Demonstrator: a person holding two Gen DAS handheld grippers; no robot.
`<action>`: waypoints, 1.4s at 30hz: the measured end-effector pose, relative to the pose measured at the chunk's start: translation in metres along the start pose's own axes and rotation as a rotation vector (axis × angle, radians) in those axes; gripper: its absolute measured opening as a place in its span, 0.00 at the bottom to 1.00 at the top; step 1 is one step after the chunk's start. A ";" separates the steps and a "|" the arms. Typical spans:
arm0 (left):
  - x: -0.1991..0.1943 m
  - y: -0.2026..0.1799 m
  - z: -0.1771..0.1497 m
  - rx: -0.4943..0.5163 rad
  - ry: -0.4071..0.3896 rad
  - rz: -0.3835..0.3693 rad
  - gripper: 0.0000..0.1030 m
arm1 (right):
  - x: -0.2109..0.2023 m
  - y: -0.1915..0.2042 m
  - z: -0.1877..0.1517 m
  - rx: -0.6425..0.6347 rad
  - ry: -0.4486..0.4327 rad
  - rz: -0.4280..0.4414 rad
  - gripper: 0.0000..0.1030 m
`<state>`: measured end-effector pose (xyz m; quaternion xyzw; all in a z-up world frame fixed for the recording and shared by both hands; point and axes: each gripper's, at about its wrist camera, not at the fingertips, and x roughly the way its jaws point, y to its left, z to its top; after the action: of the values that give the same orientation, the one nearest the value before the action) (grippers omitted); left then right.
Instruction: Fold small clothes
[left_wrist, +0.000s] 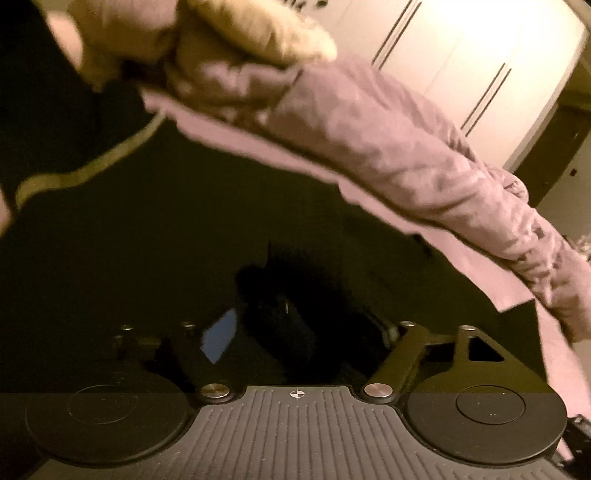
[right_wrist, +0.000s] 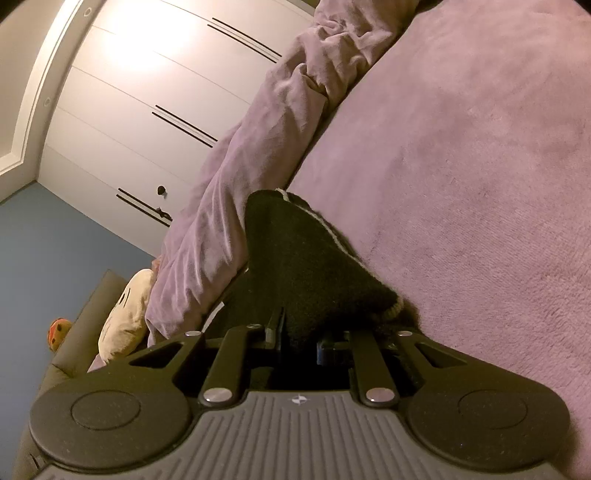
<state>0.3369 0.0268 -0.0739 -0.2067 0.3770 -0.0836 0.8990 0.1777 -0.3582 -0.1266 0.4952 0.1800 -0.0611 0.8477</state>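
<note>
Nearby, rumpled blanket (right_wrist: 236, 177) beside garment (right_wrist: 317, 266).

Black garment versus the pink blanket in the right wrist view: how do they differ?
The black garment is dark with a pale trim line along one edge; the pink blanket is plain. The garment is small and bunched, gripped in the right gripper, whose jaws are closed on it. The blanket spreads wide and flat beneath it, with a rumpled ridge along its far side. Both look like soft fabric.

Small black knit garment (right_wrist: 306, 258) with a pale trim edge, bunched up on the pink fleece blanket (right_wrist: 480, 166).
</note>
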 end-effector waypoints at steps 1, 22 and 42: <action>0.004 0.004 -0.002 -0.032 0.022 -0.016 0.67 | 0.000 0.000 0.000 0.000 0.000 0.000 0.12; -0.004 -0.002 0.052 -0.055 -0.077 -0.056 0.14 | -0.006 0.000 0.000 -0.017 -0.018 0.058 0.17; 0.007 0.067 0.046 -0.088 -0.047 0.061 0.47 | 0.004 0.014 -0.011 -0.142 0.060 0.002 0.13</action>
<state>0.3746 0.0990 -0.0784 -0.2365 0.3653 -0.0348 0.8997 0.1828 -0.3412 -0.1215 0.4354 0.2088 -0.0323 0.8751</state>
